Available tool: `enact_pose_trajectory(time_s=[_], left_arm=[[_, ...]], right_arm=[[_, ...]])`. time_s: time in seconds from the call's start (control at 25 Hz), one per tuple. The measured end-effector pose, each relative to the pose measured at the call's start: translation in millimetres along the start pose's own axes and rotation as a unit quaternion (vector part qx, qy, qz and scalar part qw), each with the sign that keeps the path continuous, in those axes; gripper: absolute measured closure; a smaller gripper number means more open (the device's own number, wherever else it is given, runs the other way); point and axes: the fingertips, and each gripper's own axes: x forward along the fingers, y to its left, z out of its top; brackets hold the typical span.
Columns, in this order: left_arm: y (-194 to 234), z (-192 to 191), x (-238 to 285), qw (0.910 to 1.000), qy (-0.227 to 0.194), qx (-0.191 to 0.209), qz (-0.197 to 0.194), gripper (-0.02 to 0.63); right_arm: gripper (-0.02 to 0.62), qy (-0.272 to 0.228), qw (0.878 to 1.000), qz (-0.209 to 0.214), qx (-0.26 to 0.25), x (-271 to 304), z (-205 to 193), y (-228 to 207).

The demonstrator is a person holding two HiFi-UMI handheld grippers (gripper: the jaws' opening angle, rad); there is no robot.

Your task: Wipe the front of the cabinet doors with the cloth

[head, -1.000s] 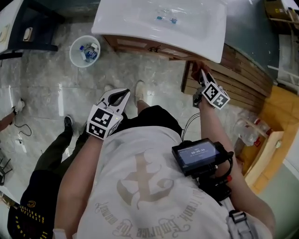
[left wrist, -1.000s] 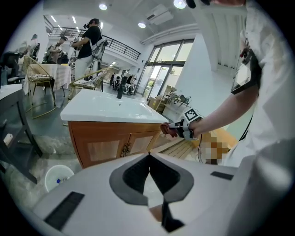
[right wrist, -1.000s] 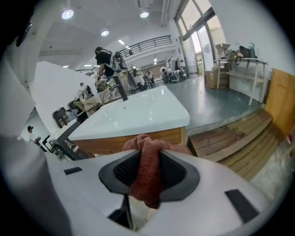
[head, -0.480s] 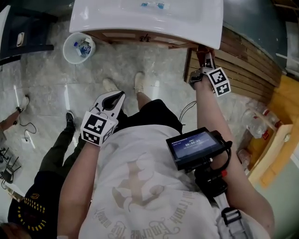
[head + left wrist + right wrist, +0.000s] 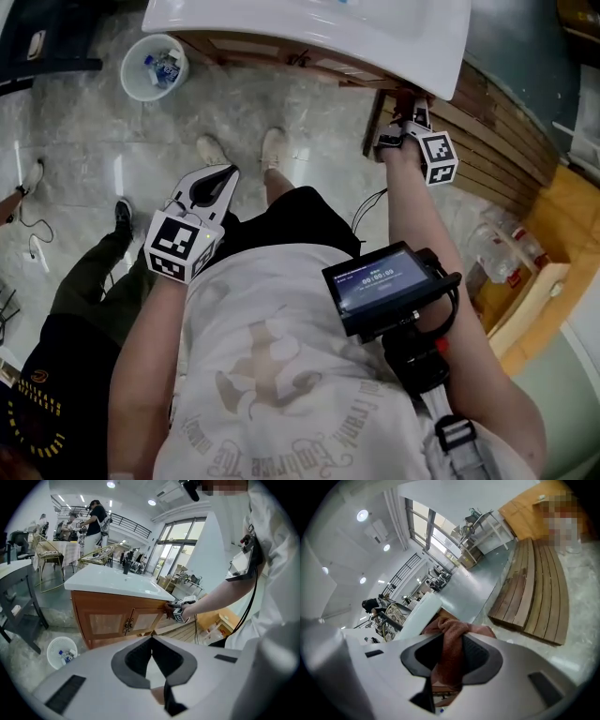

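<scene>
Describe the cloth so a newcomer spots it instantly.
Find the wooden cabinet under the white countertop. At its right-hand corner, the right gripper is shut on a bunched, reddish-brown cloth. It's the only soft, crumpled thing there.

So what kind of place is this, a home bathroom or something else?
Likely no home bathroom, rather a big open hall or showroom: the vanity cabinet stands free on a stone floor, with a balcony railing, tall windows and wicker chairs behind it.

Right gripper (image 5: 411,111) presses the cloth (image 5: 401,96) at the cabinet (image 5: 246,52) corner, under the white countertop (image 5: 375,37); left gripper (image 5: 214,186) hangs above the floor (image 5: 319,131).
</scene>
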Motion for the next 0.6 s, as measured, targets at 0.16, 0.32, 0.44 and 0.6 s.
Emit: enact_pose_trajectory(time_s=[0.16,0.32,0.44,0.6], left_arm=[[4.1,-2.4,-2.1,0.9997,-0.009,-0.013,0.017,0.594],[10.7,0.1,-5.8,0.9986,-0.023,-0.03,0.038,0.594],[13.0,1.0,-12.3,0.9971,-0.034,-0.044,0.052,0.594],[10.2,-1.7,-18.8,0.9949,-0.046,-0.061,0.067,0.594]], right_arm=[[0.469,0.032,0.999,0.024,-0.017,5.0,-13.4,14.1],[0.469,0.059,0.997,0.039,-0.021,7.4,-32.5,32.0],[0.469,0.084,0.995,0.054,-0.025,7.7,-54.1,51.8],[0.469,0.117,0.99,0.076,-0.028,12.5,-88.7,81.9]])
